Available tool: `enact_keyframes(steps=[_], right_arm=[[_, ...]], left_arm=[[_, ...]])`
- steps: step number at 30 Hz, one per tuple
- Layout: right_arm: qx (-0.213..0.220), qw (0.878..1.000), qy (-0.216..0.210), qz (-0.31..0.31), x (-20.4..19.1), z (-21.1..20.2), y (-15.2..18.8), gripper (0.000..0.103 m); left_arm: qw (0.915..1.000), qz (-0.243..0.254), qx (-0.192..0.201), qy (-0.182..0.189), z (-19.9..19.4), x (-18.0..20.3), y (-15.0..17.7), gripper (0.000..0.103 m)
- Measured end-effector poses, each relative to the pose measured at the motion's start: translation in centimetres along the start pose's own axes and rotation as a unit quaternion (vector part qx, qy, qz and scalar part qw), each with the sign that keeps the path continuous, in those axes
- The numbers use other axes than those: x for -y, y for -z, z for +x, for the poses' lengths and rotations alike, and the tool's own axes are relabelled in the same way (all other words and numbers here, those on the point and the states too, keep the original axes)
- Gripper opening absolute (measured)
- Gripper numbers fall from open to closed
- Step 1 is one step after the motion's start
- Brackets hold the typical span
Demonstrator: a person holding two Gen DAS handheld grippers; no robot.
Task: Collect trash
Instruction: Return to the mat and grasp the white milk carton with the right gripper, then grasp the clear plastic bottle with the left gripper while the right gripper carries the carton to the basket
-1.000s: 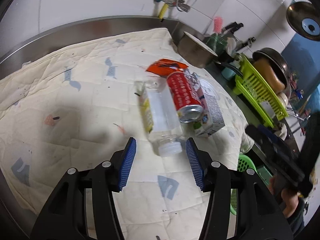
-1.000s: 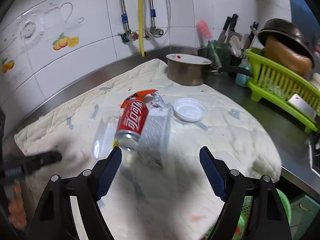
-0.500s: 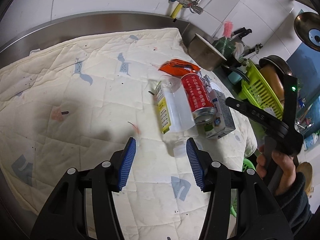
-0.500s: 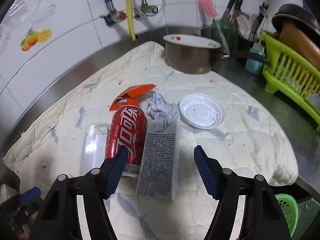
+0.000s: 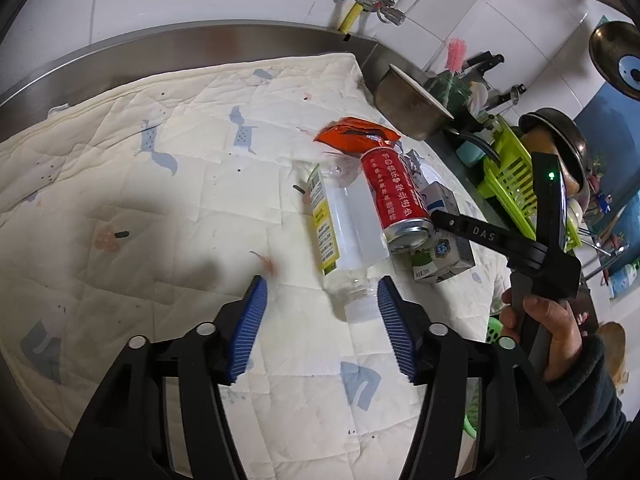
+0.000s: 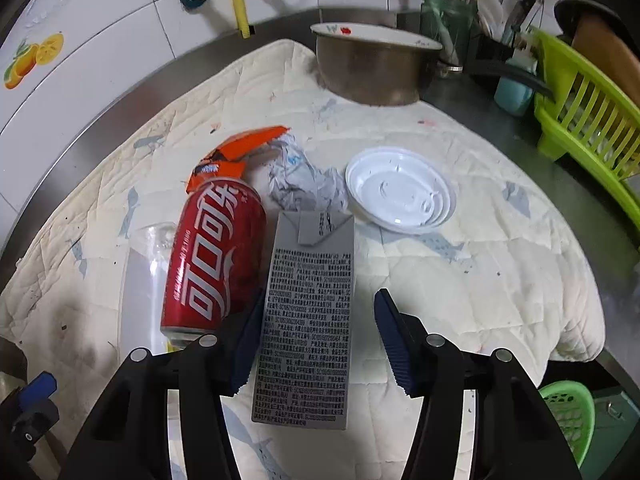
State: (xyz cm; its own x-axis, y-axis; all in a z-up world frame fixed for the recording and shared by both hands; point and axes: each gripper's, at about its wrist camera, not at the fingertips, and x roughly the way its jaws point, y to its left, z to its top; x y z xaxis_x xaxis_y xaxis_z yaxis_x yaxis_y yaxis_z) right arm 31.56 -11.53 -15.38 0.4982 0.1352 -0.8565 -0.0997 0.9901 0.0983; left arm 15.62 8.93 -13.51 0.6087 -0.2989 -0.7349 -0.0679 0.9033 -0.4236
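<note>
Trash lies on a quilted cloth: a clear plastic bottle, a red cola can, a grey milk carton, an orange wrapper, crumpled paper and a white plastic lid. My right gripper is open with the carton between its fingers, the left pad squeezed between can and carton. My left gripper is open, just short of the bottle's cap end. The right gripper also shows in the left wrist view, over the carton.
A metal pot stands at the cloth's far edge. A green dish rack with dishes is at the right. A green basket sits below the counter edge. Tiled wall and pipes run behind.
My right gripper has moved forward and down until its fingers straddle the milk carton. My left gripper has drawn back slightly from the bottle.
</note>
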Motion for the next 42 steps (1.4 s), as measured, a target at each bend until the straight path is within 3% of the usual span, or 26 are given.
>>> enact_keyframes(steps=[1, 10, 26, 30, 42], right_arm=[[-0.002, 1.000, -0.006, 0.002, 0.1, 0.2, 0.1, 0.041], [0.026, 0.999, -0.017, -0.007, 0.7, -2.4, 1.1, 0.039], [0.069, 0.997, -0.027, -0.004, 3.8, -8.4, 4.6, 0.040], [0.073, 0.997, -0.028, -0.006, 4.1, -9.1, 5.4, 0.040], [0.077, 0.997, -0.016, 0.010, 6.1, -10.7, 7.8, 0.039]], left_arm=[[1.0000, 0.005, -0.001, 0.000, 0.3, 0.4, -0.1, 0.059], [0.9988, 0.041, -0.022, -0.016, 3.8, 3.8, -1.6, 0.070], [0.9897, 0.092, -0.062, -0.090, 9.9, 6.9, -2.4, 0.070], [0.9855, 0.110, -0.061, -0.114, 10.5, 6.8, -2.8, 0.064], [0.9828, 0.108, -0.085, -0.123, 11.9, 6.0, -4.3, 0.063]])
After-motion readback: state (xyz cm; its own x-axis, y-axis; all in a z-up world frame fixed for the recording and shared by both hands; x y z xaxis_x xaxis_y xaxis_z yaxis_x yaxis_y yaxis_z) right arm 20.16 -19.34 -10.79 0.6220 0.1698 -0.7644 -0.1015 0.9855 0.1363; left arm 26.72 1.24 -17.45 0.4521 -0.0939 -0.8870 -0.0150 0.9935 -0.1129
